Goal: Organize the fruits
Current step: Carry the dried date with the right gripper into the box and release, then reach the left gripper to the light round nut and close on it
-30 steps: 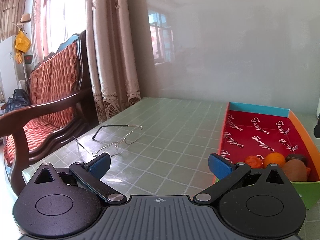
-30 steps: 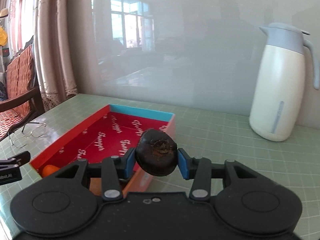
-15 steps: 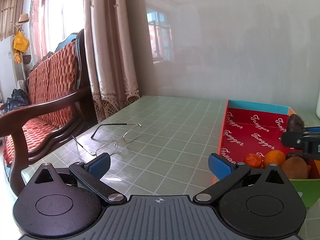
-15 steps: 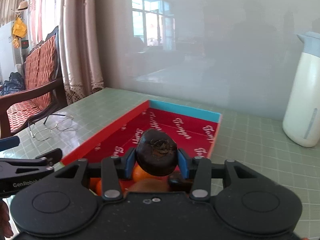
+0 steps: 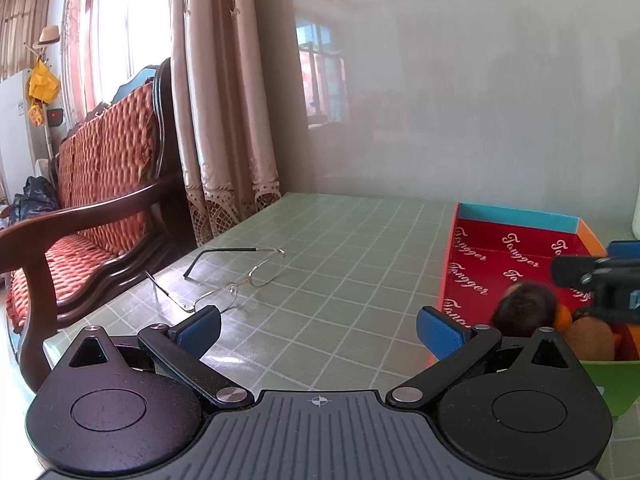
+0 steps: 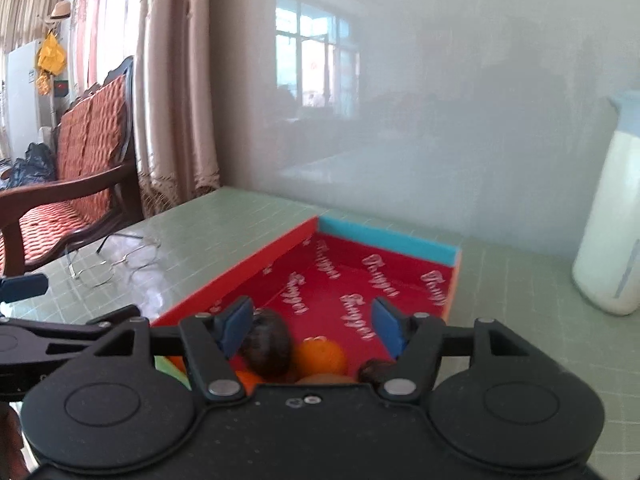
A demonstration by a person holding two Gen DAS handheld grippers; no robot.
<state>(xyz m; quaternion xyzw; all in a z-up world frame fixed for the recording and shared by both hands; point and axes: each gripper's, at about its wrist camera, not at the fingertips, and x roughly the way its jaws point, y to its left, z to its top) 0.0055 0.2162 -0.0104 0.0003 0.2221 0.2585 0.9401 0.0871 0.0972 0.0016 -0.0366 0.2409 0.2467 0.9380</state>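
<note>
Over the red tray (image 6: 236, 276) my right claw (image 6: 312, 326) just spread, dropping the dark fruit (image 6: 266, 348) beside the orange (image 6: 322, 356); left claw (image 5: 318, 328) idles spread, so that piece looks placed.

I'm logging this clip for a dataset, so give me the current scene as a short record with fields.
right gripper: open, above the near end of the tray
left gripper: open, holds nothing
dark fruit: in the tray, blurred, free of the fingers
tray: red inside, blue far wall
other fruit: orange and brown fruit, near end of tray
eyeglasses: on the table, left of tray
white jug: right of tray
</note>
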